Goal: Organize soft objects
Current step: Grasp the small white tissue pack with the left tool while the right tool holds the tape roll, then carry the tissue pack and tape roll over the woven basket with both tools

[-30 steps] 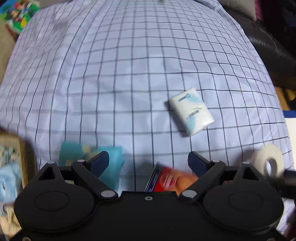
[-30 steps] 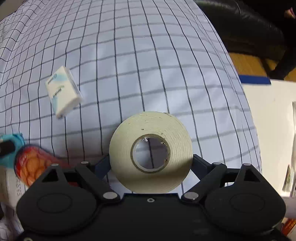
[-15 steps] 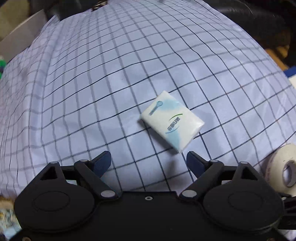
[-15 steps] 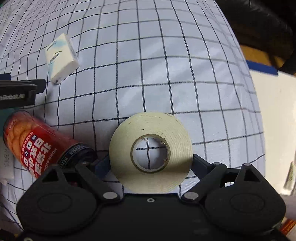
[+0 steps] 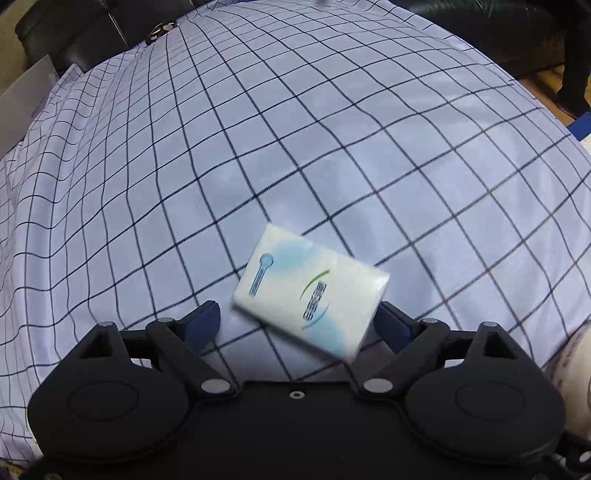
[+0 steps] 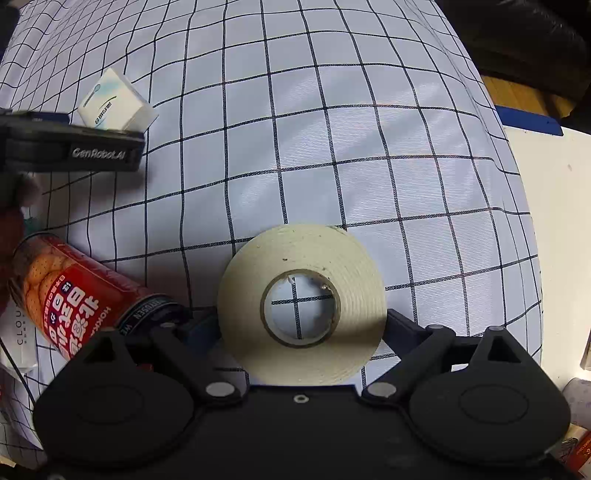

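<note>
A white and blue tissue pack (image 5: 312, 293) lies on the checked cloth (image 5: 332, 147). My left gripper (image 5: 299, 325) is open, with the pack's near end between its fingers, the right finger touching or nearly touching it. The pack also shows in the right wrist view (image 6: 114, 101), just beyond the left gripper's body (image 6: 70, 146). My right gripper (image 6: 301, 325) is shut on a cream tape roll (image 6: 301, 308), held upright over the cloth.
A red biscuit can (image 6: 74, 295) lies on its side at the left of the right gripper. A white table (image 6: 554, 221) borders the cloth on the right. Dark seating (image 5: 498, 33) stands behind the cloth. White paper (image 6: 18, 343) lies under the can.
My left gripper has moved forward to the tissue pack, which now sits between its fingers. My right gripper keeps the tape roll and has drifted slightly.
</note>
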Motion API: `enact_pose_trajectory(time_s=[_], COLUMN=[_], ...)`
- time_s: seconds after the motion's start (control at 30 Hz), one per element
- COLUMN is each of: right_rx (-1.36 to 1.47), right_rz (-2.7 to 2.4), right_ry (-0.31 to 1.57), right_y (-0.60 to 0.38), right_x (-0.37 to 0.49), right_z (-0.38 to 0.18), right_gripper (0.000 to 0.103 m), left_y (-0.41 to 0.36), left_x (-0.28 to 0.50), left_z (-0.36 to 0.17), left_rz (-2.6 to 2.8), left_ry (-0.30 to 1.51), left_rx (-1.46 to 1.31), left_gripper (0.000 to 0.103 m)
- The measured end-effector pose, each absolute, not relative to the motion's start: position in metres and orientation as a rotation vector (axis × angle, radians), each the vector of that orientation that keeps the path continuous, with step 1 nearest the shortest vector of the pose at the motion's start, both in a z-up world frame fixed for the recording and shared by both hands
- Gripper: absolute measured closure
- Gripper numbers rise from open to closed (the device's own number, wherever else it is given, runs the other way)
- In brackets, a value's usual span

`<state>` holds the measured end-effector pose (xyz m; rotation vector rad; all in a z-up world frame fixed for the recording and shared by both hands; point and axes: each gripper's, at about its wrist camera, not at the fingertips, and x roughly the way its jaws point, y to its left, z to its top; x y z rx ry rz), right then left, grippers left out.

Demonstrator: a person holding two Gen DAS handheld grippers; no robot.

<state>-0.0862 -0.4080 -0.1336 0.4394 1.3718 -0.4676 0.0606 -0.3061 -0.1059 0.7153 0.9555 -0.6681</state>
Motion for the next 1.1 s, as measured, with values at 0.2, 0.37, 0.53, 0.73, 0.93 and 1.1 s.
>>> enact_pose_trajectory(time_s=[0.2, 0.37, 0.53, 0.73, 0.93, 1.1], right_rx=[0.447, 0.447, 0.448, 0.45, 0.455, 0.444], right_rz=[-0.471, -0.474, -0.476, -0.476, -0.472, -0.464], right_ry=[1.371, 1.372, 1.37, 1.37, 1.372, 1.373], right_y=[-0.411, -0.411, -0.41, -0.409, -0.411, -0.41], right_x=[-0.085, -0.084, -0.084, -0.084, -0.084, -0.085], right_z=[-0.135, -0.136, -0.137, -0.137, -0.138, -0.138], right_gripper=[0.009, 0.009, 0.008, 0.008, 0.008, 0.009], left_y=[-0.307, -0.297, -0.288, -0.263, -0.231, -0.202], left_x=[0.079, 0.095, 0.097, 0.111, 0.106, 0.081], left_z=[-0.106, -0.105, -0.102, -0.082, -0.054, -0.032], left_rz=[-0.684, -0.713, -0.706, -0.643, -0.538, -0.471], left_ry=[1.041, 1.121, 1.13, 1.221, 1.261, 1.238], left_rx=[0.621, 0.51, 0.456, 0.325, 0.317, 0.338], left_gripper=[0.013, 0.025, 0.026, 0.026, 0.026, 0.026])
